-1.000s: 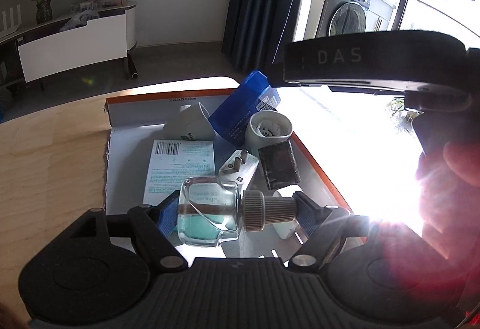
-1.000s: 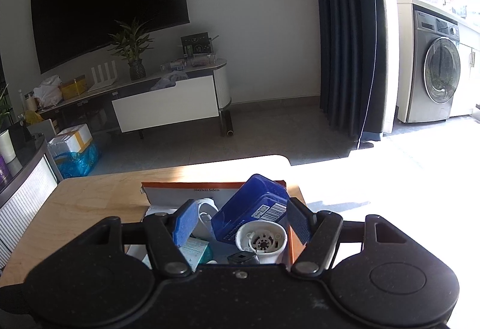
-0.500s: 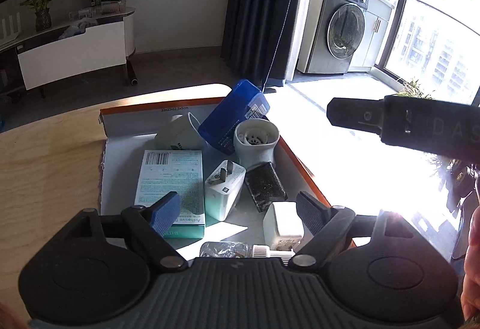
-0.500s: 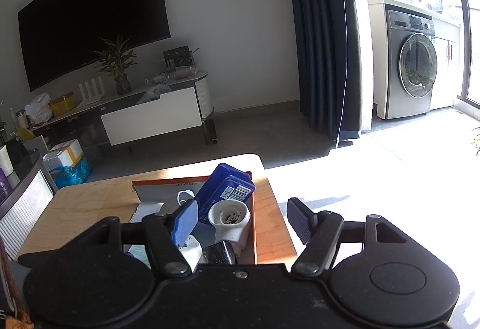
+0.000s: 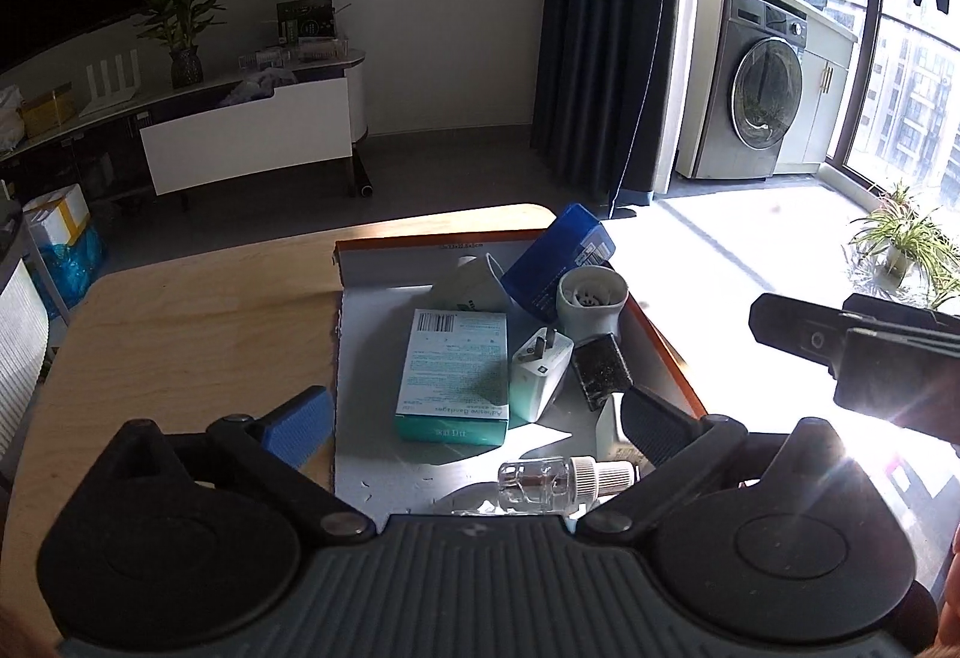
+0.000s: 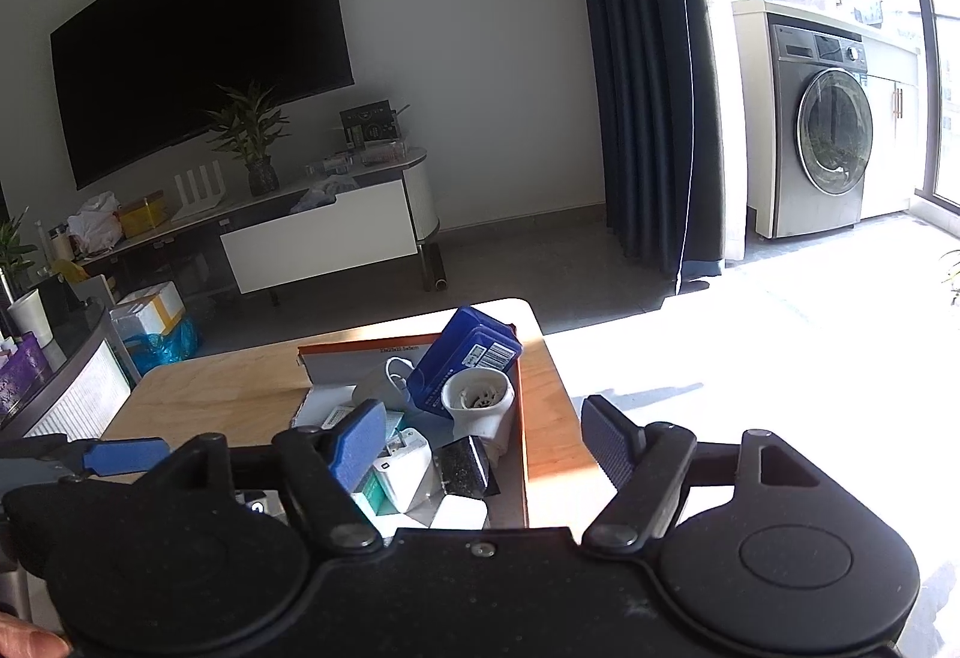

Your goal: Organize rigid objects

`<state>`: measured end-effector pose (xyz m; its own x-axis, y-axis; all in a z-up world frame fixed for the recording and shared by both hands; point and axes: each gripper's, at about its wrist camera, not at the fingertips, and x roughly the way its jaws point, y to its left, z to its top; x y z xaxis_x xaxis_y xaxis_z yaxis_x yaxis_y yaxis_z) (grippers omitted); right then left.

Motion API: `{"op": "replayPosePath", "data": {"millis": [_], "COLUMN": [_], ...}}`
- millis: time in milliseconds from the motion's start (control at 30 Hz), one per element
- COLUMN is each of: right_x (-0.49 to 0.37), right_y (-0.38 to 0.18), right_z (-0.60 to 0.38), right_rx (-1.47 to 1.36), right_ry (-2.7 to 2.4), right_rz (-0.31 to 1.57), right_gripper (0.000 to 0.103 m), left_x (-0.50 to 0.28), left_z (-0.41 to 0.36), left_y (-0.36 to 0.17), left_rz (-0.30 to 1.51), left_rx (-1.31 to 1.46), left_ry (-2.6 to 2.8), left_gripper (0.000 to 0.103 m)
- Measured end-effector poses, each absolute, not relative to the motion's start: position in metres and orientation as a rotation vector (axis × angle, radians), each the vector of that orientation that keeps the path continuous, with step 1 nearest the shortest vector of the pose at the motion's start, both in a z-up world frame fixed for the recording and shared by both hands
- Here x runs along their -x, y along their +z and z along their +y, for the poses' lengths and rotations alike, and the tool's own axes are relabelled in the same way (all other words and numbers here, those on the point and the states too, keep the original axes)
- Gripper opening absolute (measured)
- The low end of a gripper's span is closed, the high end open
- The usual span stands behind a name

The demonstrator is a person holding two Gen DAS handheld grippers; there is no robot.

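1. A shallow cardboard tray (image 5: 666,352) with an orange rim and white floor sits at the far right corner of the wooden table (image 5: 192,322), its right side along the table's right edge.
2. The far end of the tray is crowded: a blue box (image 5: 558,262) leans tilted against the far wall, a white mug (image 5: 471,292) lies beside it, and a white ribbed cylinder (image 5: 591,301) stands just in front of the box.
3. A teal and white carton (image 5: 453,376) lies flat mid-tray; a white plug adapter (image 5: 540,373) touches its right side, with a dark rectangular block (image 5: 600,370) next to that.
4. A clear glass bottle (image 5: 540,484) with a ribbed pale cap lies on its side on the tray floor near the tray's near edge.
5. The left tool (image 5: 474,418) hangs above that bottle; its jaws are opening, spread wide, and the pads touch nothing.
6. The right tool (image 6: 486,439) is also opening, with nothing gripped; the tray's contents show behind the gap.
7. Only the left wrist view shows the bottle and the right tool's dark body off the table's right edge; only the right wrist view shows the left tool's blue pad (image 6: 123,455) at the left and a fingertip (image 6: 30,643) in the bottom corner.
8. Glare washes out the floor to the right of the table.
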<state>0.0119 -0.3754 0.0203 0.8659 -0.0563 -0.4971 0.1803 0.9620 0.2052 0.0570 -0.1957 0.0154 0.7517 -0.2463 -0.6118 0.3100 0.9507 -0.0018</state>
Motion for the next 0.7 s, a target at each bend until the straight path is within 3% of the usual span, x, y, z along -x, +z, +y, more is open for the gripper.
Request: {"op": "replayPosePath", "data": {"millis": [700], "right_x": [0.041], "right_y": [-0.007], "right_z": [-0.342], "right_rx": [-0.185], "right_ry": [-0.052], "right_rz": [0.646], "right_gripper": [0.091], "left_x": [-0.015], "left_z": [-0.168], "left_y": [-0.013], "left_rz": [0.757], "left_rx": [-0.068], "left_ry": [-0.206], "left_gripper": [0.103]}}
